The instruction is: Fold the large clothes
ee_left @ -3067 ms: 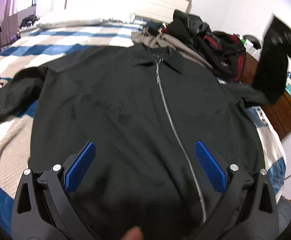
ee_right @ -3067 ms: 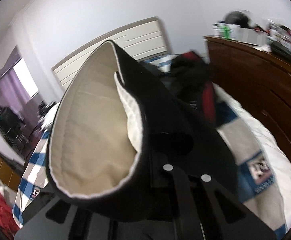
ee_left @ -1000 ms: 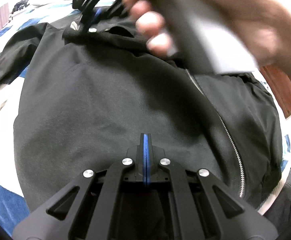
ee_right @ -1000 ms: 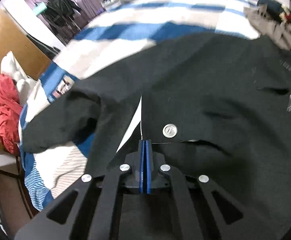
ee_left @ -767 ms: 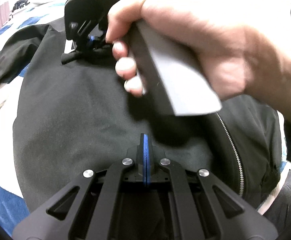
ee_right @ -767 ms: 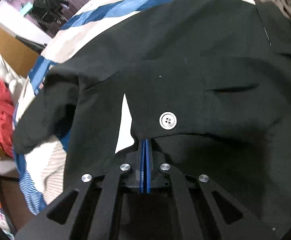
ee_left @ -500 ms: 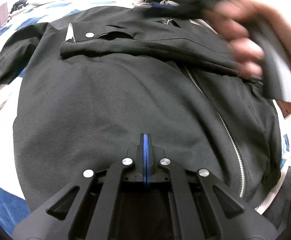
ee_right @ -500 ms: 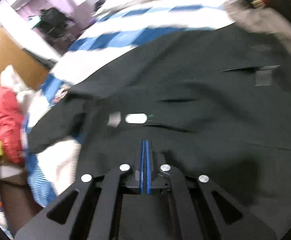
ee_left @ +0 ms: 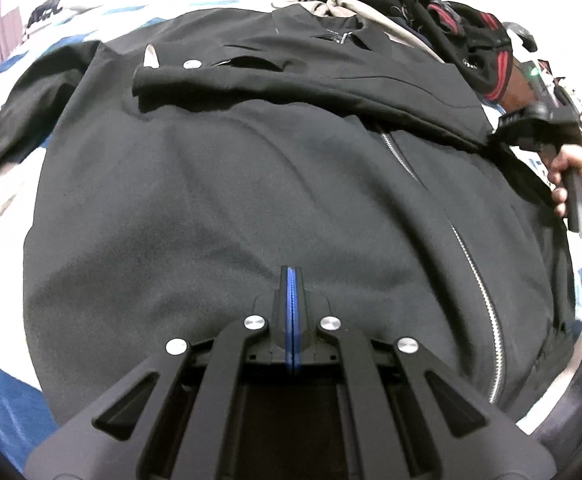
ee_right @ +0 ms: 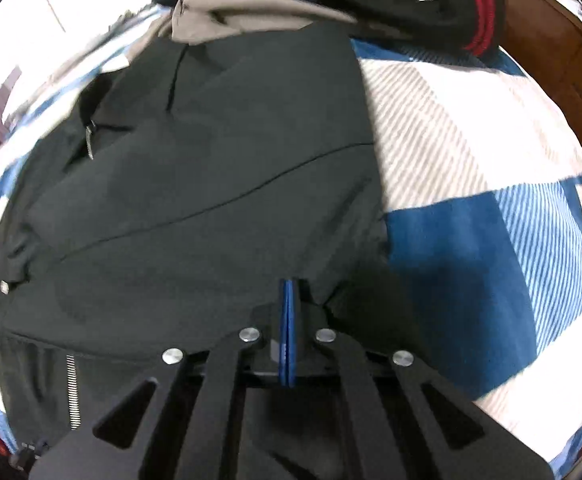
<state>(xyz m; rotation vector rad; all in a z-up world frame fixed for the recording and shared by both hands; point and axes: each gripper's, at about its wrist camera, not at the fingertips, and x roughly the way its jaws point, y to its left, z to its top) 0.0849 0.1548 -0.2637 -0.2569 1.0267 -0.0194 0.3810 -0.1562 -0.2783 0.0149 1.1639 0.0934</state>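
A black zip-front jacket [ee_left: 219,184] lies front up on the bed. Its right sleeve [ee_left: 291,80] is folded across the chest, cuff with a silver button [ee_left: 191,65] at the left. My left gripper [ee_left: 293,280] is shut, pressed on the jacket's lower front; whether it pinches cloth I cannot tell. My right gripper [ee_right: 289,288] is shut at the jacket's right shoulder fold [ee_right: 211,184]. It also shows in the left wrist view [ee_left: 531,128], held by a hand at the right edge.
The bed has a blue, white and beige checked cover [ee_right: 471,184]. A heap of other clothes, beige and black with red stripes [ee_left: 443,12], lies beyond the collar. A brown wooden dresser [ee_right: 551,40] stands to the right of the bed.
The right gripper laid the sleeve across the chest, let go of the cuff, and moved back to the right shoulder. The left gripper closed and stayed on the lower front.
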